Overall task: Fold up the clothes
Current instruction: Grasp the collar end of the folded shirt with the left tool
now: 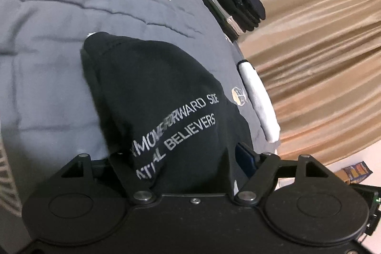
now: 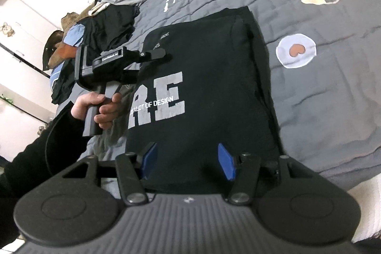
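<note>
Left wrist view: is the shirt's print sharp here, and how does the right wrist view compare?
Left wrist view: the print on the black shirt is smeared at "MOVE FORWARD", motion blur; the curtain bows from fisheye. Right wrist view: the "RE" lettering reads crisp; the grey quilt is evenly lit, no glare.

The black printed cotton shirt reads "RE", "OF DESIGN", also "FORWARD SIDE", "BELIEVERS". The black handheld left gripper reads "GenRobot.AI".
</note>
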`<action>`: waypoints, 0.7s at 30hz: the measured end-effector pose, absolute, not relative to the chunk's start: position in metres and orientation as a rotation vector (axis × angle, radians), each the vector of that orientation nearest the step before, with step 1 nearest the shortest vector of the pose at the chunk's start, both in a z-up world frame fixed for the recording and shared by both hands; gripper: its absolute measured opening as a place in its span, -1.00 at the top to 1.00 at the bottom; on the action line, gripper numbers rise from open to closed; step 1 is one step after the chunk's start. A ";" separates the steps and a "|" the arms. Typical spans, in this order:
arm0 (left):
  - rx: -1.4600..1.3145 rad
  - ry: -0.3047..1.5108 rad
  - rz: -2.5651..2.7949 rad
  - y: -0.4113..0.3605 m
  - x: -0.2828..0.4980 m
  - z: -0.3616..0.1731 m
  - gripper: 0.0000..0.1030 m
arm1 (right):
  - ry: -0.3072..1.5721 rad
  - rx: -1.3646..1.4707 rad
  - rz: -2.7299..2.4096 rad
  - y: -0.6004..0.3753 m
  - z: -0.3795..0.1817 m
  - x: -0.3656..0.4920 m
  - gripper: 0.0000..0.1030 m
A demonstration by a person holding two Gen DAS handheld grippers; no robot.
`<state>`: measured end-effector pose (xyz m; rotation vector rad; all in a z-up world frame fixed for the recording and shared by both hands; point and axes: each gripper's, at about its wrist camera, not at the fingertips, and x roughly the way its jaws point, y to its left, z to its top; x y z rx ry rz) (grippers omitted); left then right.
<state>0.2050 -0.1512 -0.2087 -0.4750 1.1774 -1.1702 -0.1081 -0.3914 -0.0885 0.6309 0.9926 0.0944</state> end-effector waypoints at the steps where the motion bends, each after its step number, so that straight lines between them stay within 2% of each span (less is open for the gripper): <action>1: -0.471 1.173 -1.164 -0.156 0.205 -0.209 -0.42 | 0.991 0.647 0.092 -0.393 -0.090 -0.109 -0.08; 10: -0.406 1.121 -1.148 -0.169 0.205 -0.206 -0.45 | 0.959 0.726 0.067 -0.401 -0.095 -0.114 -0.08; 11: -0.404 1.121 -1.143 -0.169 0.205 -0.206 -0.41 | 0.959 0.729 0.066 -0.401 -0.096 -0.114 -0.08; 15: -0.436 1.146 -1.113 -0.159 0.209 -0.212 0.19 | 0.960 0.738 0.064 -0.401 -0.098 -0.113 -0.08; 21: -0.409 1.128 -1.104 -0.161 0.207 -0.211 0.26 | 0.946 0.790 0.086 -0.419 -0.105 -0.115 -0.08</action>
